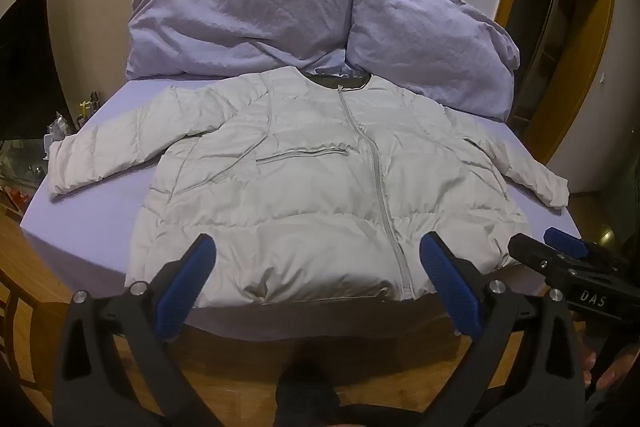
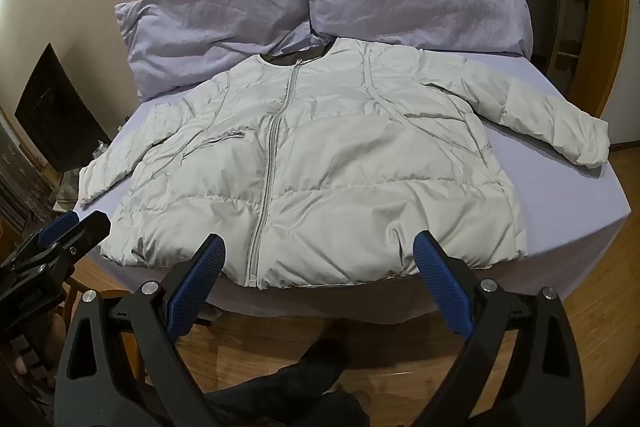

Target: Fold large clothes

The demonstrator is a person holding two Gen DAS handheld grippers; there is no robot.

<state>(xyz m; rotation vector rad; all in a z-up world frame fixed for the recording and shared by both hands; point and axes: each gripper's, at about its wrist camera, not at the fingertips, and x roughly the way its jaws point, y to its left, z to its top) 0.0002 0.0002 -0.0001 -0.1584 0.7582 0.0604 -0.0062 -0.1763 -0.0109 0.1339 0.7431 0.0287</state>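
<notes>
A pale grey puffer jacket (image 1: 312, 187) lies flat and zipped on the purple bed (image 1: 92, 211), front up, collar toward the pillows, both sleeves spread out sideways. It also shows in the right wrist view (image 2: 340, 171). My left gripper (image 1: 318, 259) is open and empty, held above the jacket's hem near the bed's front edge. My right gripper (image 2: 318, 259) is open and empty, also just in front of the hem. The right gripper shows at the right of the left wrist view (image 1: 560, 251); the left gripper shows at the left of the right wrist view (image 2: 72, 227).
Two purple pillows (image 1: 240, 15) (image 1: 432, 39) lean against the wall behind the jacket. A dark screen (image 2: 56, 111) and cluttered low furniture stand left of the bed. Wooden floor (image 1: 360, 359) lies in front, with the person's dark-clad legs (image 2: 304, 379) below the grippers.
</notes>
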